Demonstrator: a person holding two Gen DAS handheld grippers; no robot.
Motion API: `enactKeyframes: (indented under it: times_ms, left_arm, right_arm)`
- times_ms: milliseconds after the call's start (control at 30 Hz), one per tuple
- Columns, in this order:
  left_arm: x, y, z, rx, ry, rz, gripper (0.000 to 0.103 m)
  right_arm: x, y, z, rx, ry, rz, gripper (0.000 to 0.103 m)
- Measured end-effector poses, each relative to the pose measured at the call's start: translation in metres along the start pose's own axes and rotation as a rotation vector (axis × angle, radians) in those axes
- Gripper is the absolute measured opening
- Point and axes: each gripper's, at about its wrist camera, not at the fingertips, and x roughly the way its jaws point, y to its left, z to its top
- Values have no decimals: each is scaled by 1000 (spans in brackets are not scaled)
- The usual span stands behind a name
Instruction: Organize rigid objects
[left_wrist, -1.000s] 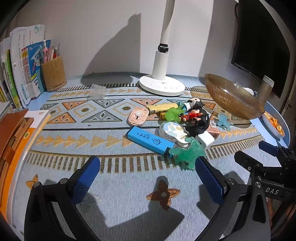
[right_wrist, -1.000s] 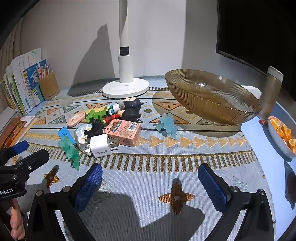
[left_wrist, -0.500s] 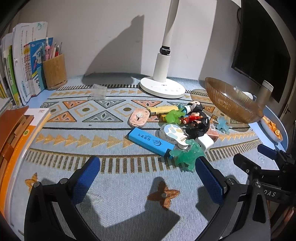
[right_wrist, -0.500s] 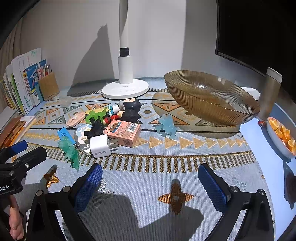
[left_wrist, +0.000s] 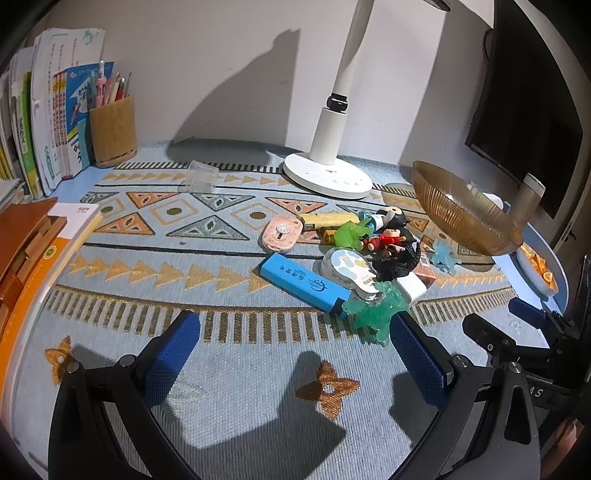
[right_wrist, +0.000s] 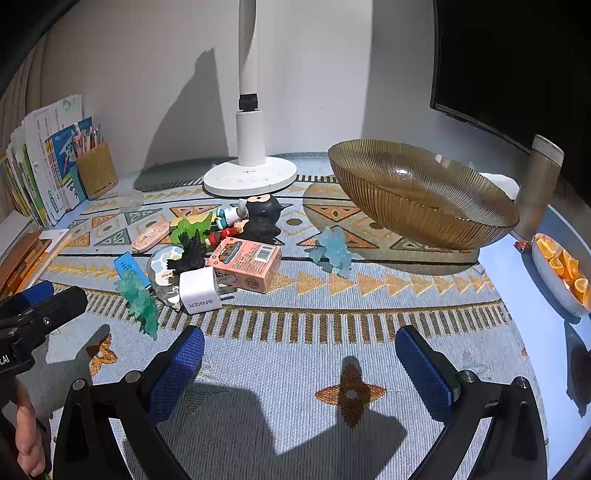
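Two hand-held tools hover low over a bench covered by a pale blue woven mat (right_wrist: 295, 369) with gold and orange geometric bands; the left tool (left_wrist: 291, 354) and the right tool (right_wrist: 299, 365) each have their blue-padded fingers spread wide apart, gripping nothing. Far ahead and left of the left tool stand a row of books (left_wrist: 48, 122) and one wooden pen holder (left_wrist: 112, 131). Just ahead of both tools lies one cluster of small rigid things: one blue rectangular case (left_wrist: 303, 282), one teal translucent figure (left_wrist: 376, 310) touching the left tool's right finger, one white charger plug (right_wrist: 201, 290), one pink box (right_wrist: 245, 264) and one black figure (right_wrist: 262, 218). One pale blue figure (right_wrist: 332, 253) lies apart to their right. Behind stands one white lamp base (right_wrist: 249, 177). Ahead and right of the right tool sits one amber ribbed bowl (right_wrist: 421, 195), then one dish of orange slices (right_wrist: 561, 269). A dark monitor (right_wrist: 517, 66) fills the white wall's right side.
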Motion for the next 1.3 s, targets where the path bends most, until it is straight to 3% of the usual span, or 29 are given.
enactKeyframes:
  times_ms: [367,700,800,933,1000,1200,1300]
  left_arm:
    - [-5,13,8,-54,-3,-26,102]
    - [20,31,63,128,135,-42,102]
    - [43,33,76,138,194,-84,96]
    - [81,33,85,158,282,-74,80]
    - [94,34,85,179,313,-80,73]
    - [120,25,91,242,364,-96,72]
    - [133,14,91,287,394,-88,62]
  right_arm:
    - [-5,-15,4,73,-13,24,103]
    - [-16,-65,34,157,53,97,103]
    - [-6,-75,43,181,89,91,95]
    - [28,-68,55,168,207,91,65]
    - [45,-62,61,150,234,99,58]
    - [80,-55,69,144,264,90,56]
    - [93,-56,74,137,270,61,56]
